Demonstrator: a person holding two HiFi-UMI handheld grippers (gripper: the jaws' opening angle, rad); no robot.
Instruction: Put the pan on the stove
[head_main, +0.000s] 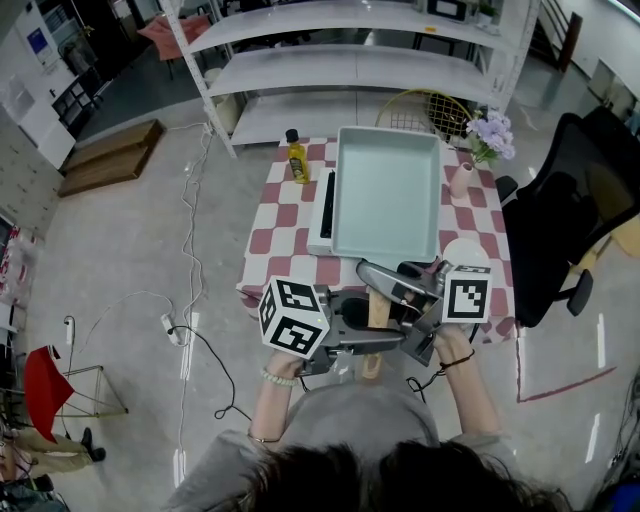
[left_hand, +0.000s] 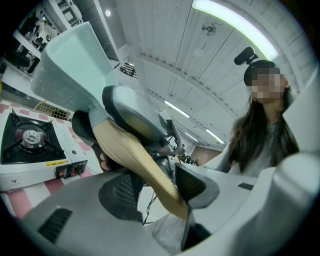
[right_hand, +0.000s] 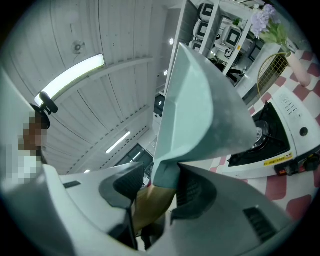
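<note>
A pale green square pan (head_main: 385, 190) with a wooden handle (head_main: 378, 312) hangs over the white gas stove (head_main: 318, 232) on the checkered table (head_main: 285, 215) and hides most of it. My left gripper (head_main: 372, 342) is shut on the handle's near end. My right gripper (head_main: 398, 292) is shut on the handle closer to the pan. In the left gripper view the handle (left_hand: 135, 160) runs between the jaws of the left gripper (left_hand: 159, 192), with the pan (left_hand: 75, 65) above the stove (left_hand: 30, 142). In the right gripper view the right gripper (right_hand: 160, 189) clamps the handle (right_hand: 150, 207) under the pan (right_hand: 200, 105); the stove (right_hand: 272, 135) lies beyond.
A yellow bottle (head_main: 297, 158) stands at the table's far left corner. A vase of purple flowers (head_main: 487, 140) and a white cup (head_main: 465, 252) are on the right side. A black office chair (head_main: 570, 210) stands right of the table, white shelving (head_main: 350, 70) behind it, and cables (head_main: 190, 330) on the floor.
</note>
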